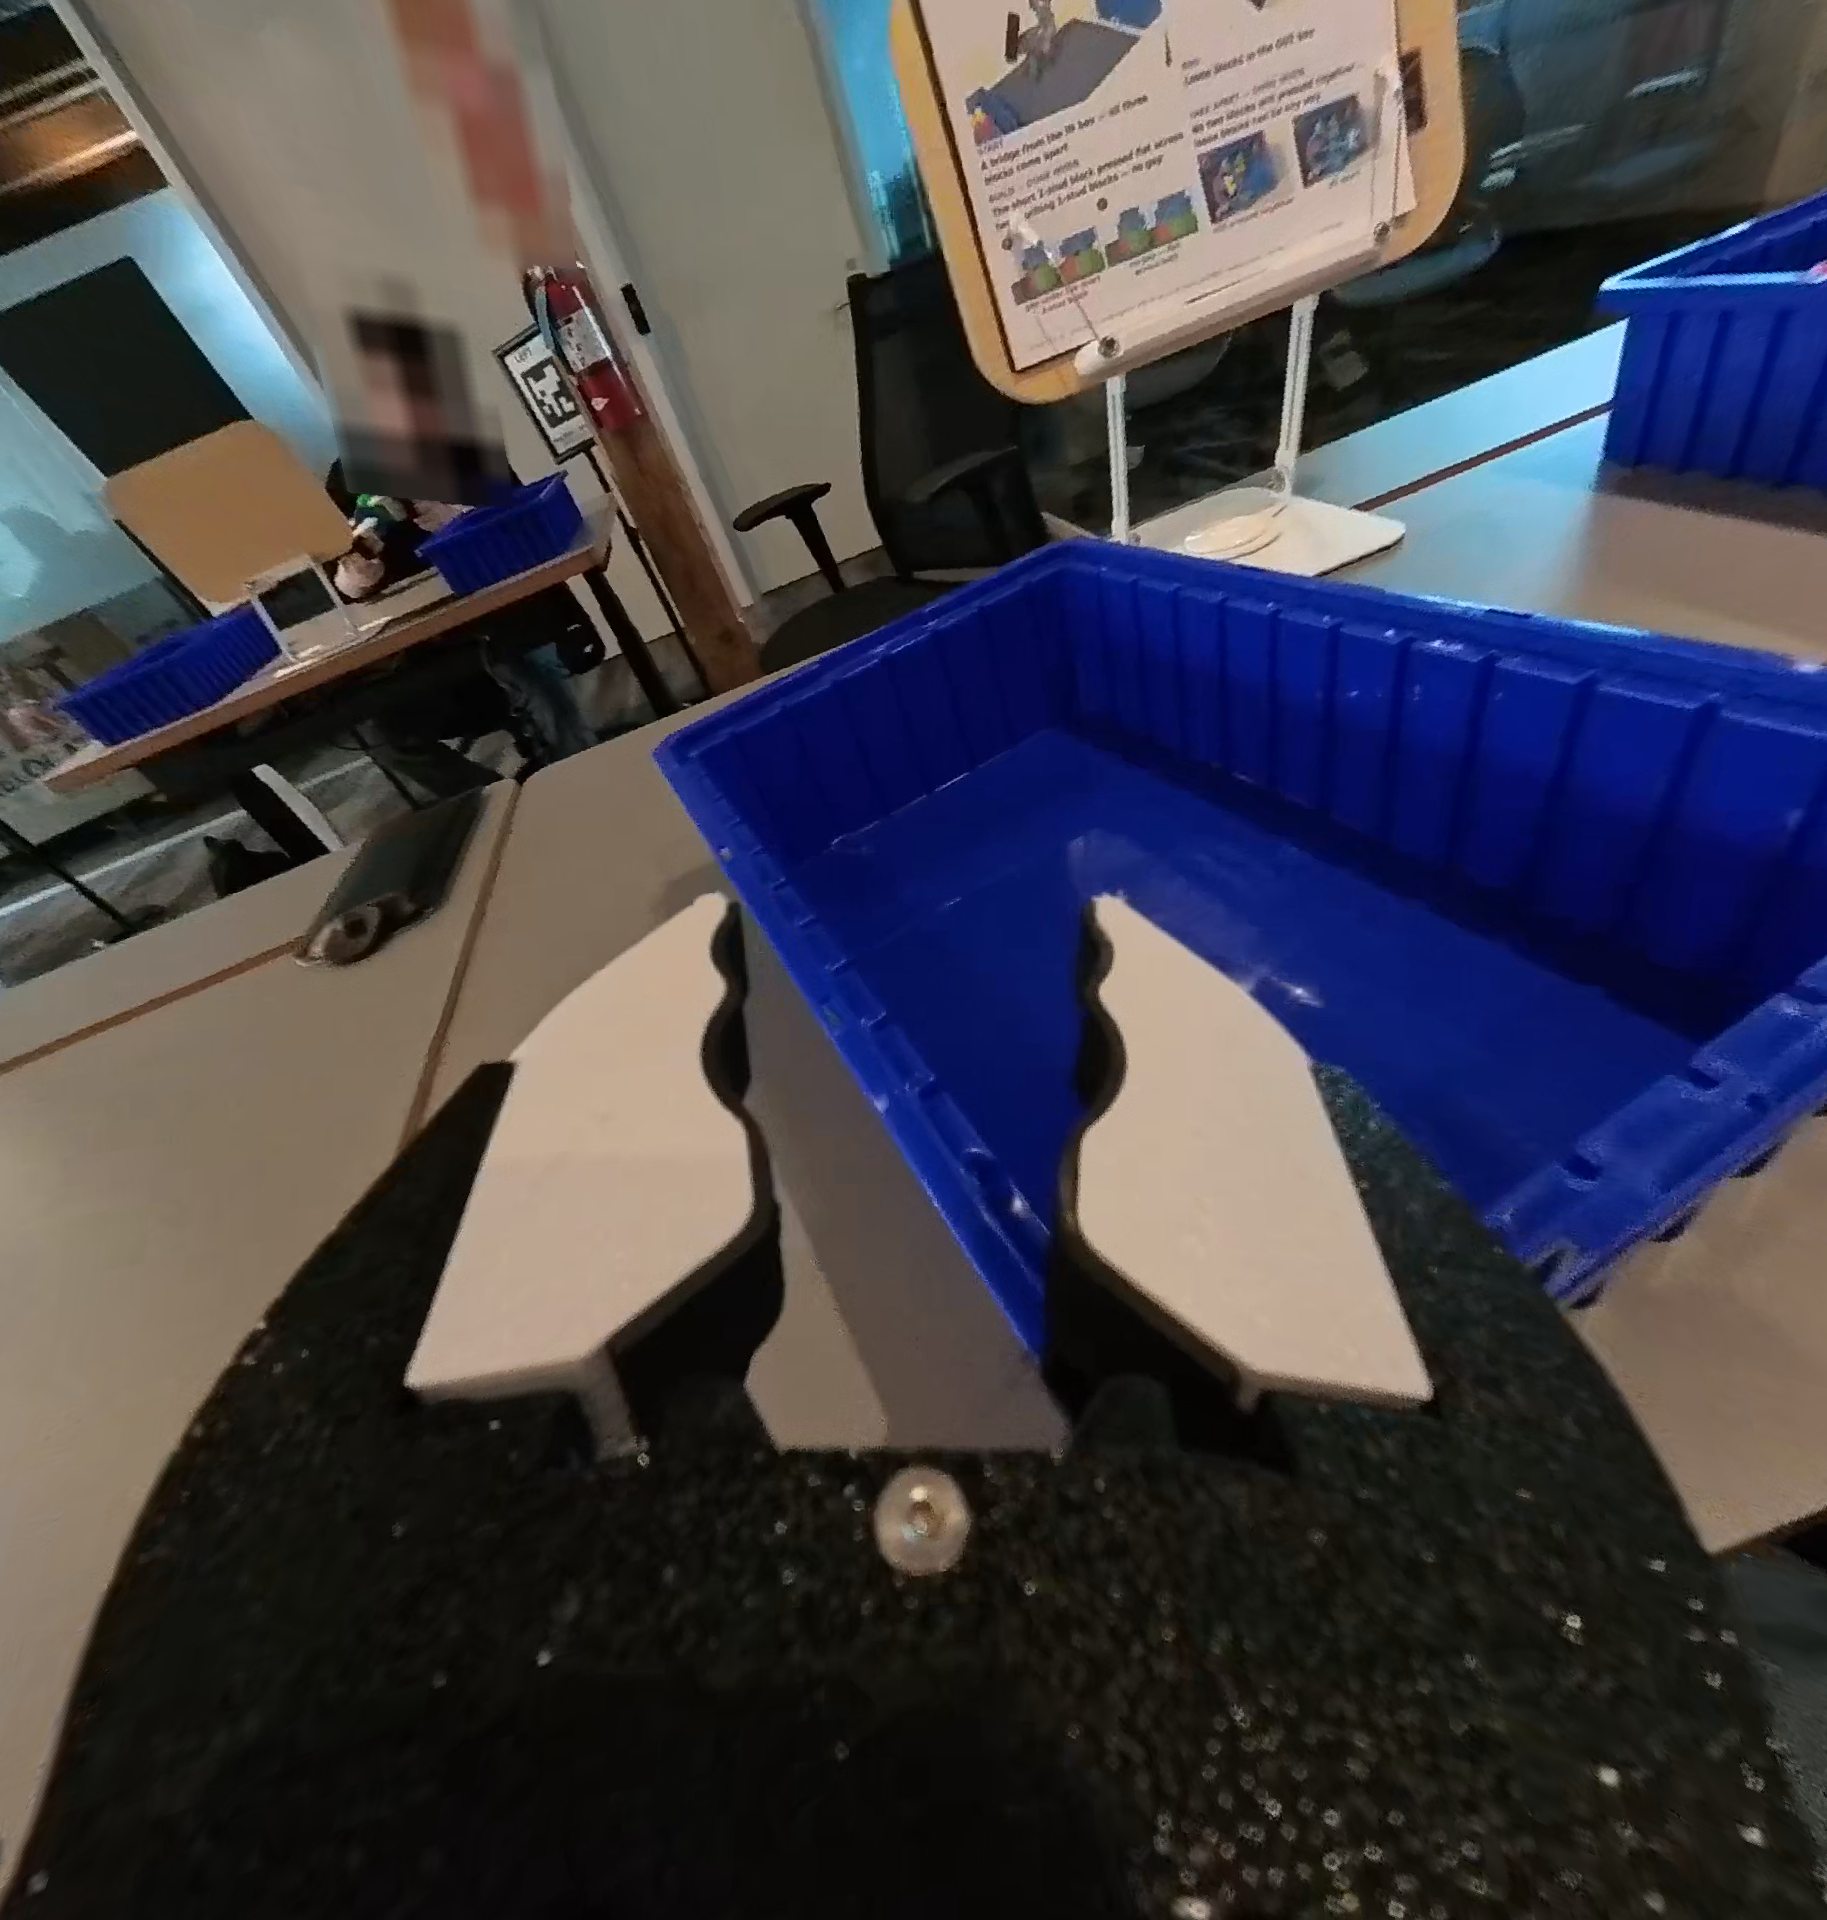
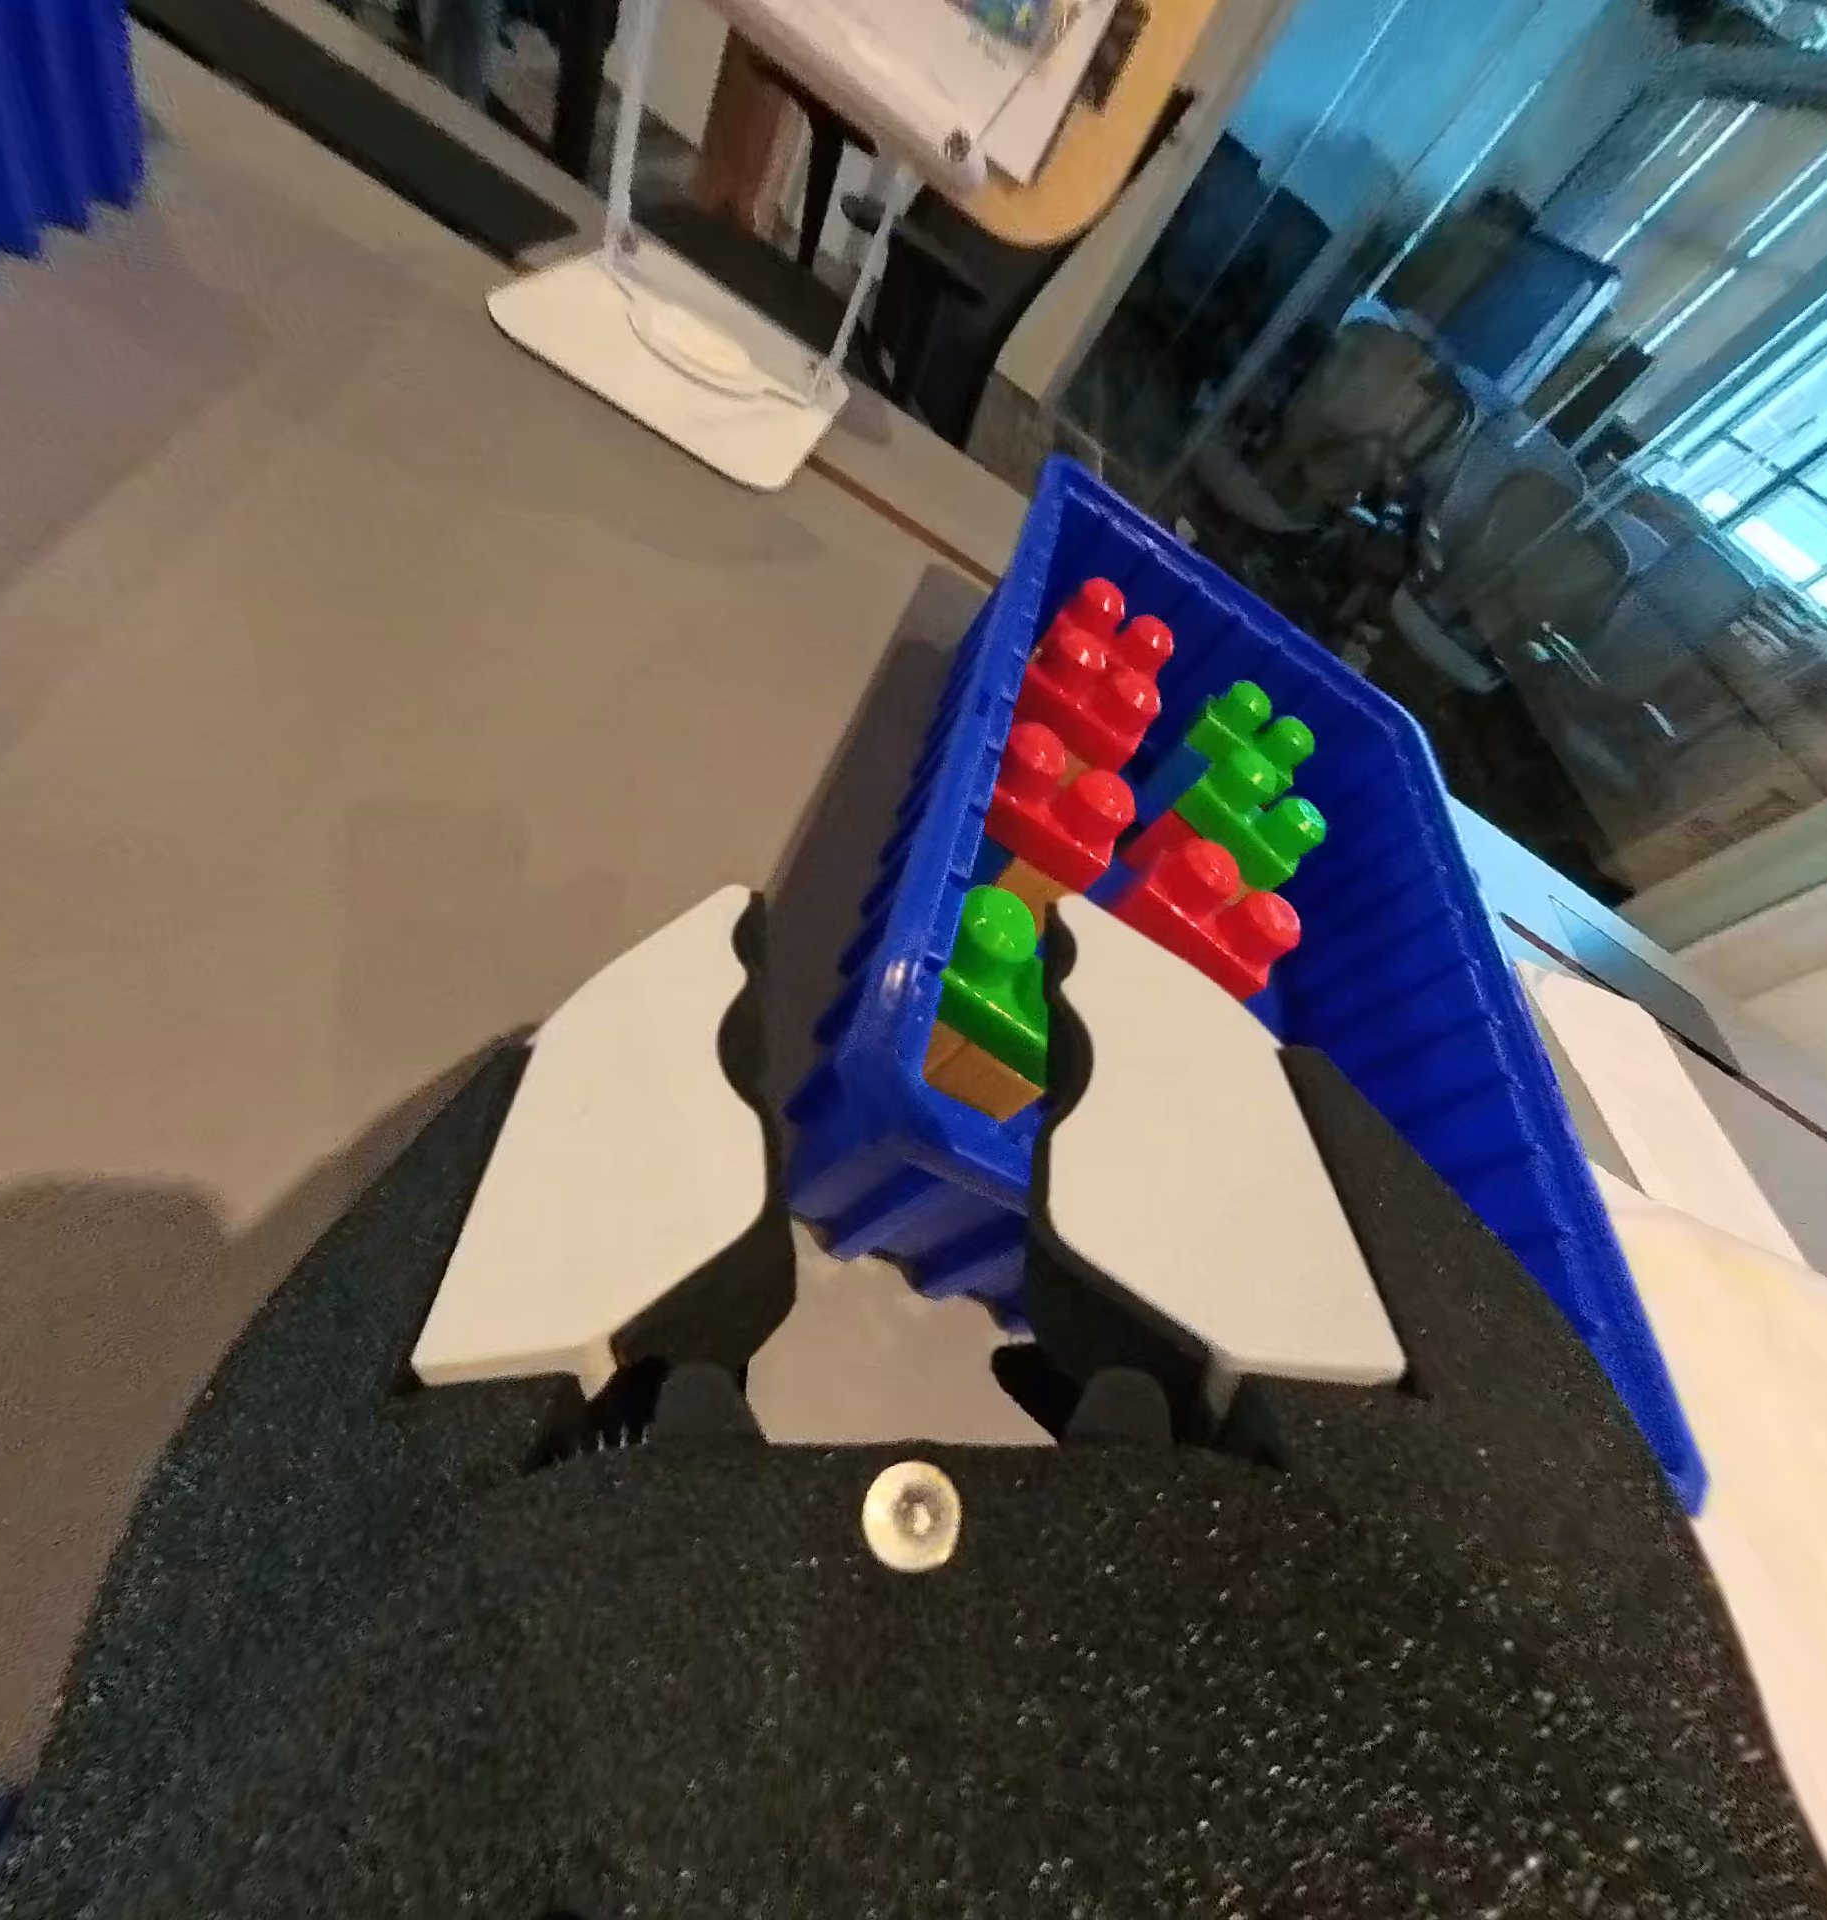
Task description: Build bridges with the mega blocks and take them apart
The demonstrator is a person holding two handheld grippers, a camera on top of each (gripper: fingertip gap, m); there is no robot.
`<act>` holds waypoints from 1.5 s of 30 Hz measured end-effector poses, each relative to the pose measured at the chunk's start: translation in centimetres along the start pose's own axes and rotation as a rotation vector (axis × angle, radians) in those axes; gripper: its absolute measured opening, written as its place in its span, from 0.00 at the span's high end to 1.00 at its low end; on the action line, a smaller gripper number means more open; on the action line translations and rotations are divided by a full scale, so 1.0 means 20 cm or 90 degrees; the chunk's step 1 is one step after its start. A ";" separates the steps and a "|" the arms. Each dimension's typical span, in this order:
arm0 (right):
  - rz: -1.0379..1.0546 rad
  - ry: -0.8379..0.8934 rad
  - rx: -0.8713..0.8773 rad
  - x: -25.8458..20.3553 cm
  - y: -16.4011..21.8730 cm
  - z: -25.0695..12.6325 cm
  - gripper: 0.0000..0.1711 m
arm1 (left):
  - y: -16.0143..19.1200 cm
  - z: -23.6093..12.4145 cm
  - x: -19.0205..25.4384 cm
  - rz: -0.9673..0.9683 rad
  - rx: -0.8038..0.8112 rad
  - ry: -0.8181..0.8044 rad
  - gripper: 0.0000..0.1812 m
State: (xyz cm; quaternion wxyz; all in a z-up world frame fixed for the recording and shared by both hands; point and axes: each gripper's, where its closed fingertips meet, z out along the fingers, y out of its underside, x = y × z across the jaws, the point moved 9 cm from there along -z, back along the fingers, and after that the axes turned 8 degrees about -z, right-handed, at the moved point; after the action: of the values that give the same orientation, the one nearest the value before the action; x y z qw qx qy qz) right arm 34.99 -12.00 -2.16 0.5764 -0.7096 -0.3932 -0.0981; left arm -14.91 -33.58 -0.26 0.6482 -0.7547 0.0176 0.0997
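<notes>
Right wrist view: the right gripper (image 2: 904,935) hangs with its jaws parted and nothing between them, above the near corner of a blue ribbed bin (image 2: 1408,935) on the grey table (image 2: 317,727). The bin's long axis runs from 6 o'clock toward 12 o'clock, leaning slightly left. Inside lie the mega blocks, studs facing the camera: a red block (image 2: 1091,675) at 12 o'clock, a second red block (image 2: 1060,810) just below it, a green block (image 2: 1252,779) at 1 o'clock, a third red block (image 2: 1210,914) partly behind the right finger, and a green block on an orange block (image 2: 992,997) at the near corner. Whether neighbouring blocks are pressed together cannot be told.

Left wrist view: the left gripper (image 1: 909,914) has its jaws apart, holding nothing, straddling the near left wall of a second blue bin (image 1: 1304,675) that extends toward 2 o'clock. At 12 o'clock stands an instruction sheet on a stand (image 1: 1179,156), printed with text and pictures.
</notes>
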 end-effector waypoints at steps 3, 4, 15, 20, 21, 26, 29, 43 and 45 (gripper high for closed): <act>-0.022 -0.009 -0.082 0.01 0.00 0.07 0.70 | 0.01 0.01 0.02 0.031 0.000 -0.005 0.68; -0.011 -0.034 -0.106 0.01 -0.01 0.10 0.71 | 0.01 0.01 0.02 0.036 -0.003 -0.004 0.69; -0.063 -0.075 -0.332 0.01 -0.02 0.26 0.88 | 0.01 -0.01 -0.03 -0.003 -0.004 0.021 0.66; -0.066 -0.070 -0.320 -0.02 -0.03 0.26 0.89 | -0.01 -0.04 -0.03 -0.005 0.040 0.021 0.74; -0.059 -0.075 -0.312 -0.03 -0.04 0.25 0.88 | -0.02 -0.05 -0.03 0.003 0.044 0.016 0.75; -0.078 -0.084 -0.291 -0.11 -0.08 0.23 0.88 | -0.02 -0.05 -0.03 0.029 0.032 -0.007 0.77; -0.092 -0.092 -0.273 -0.17 -0.12 0.21 0.88 | -0.01 -0.05 -0.03 0.033 0.030 -0.013 0.77; -0.108 -0.179 -0.163 -0.44 -0.30 0.11 0.87 | -0.02 -0.07 -0.04 0.021 0.036 -0.005 0.76; -0.115 -0.188 -0.155 -0.48 -0.32 0.10 0.87 | -0.01 -0.07 -0.05 0.020 0.034 -0.005 0.76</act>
State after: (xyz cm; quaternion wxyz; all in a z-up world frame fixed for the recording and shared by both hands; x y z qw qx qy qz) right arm 23.68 -14.30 -3.72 0.4112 -0.7428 -0.5204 -0.0909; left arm -15.58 -35.04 0.37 0.6667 -0.7363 0.0297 0.1120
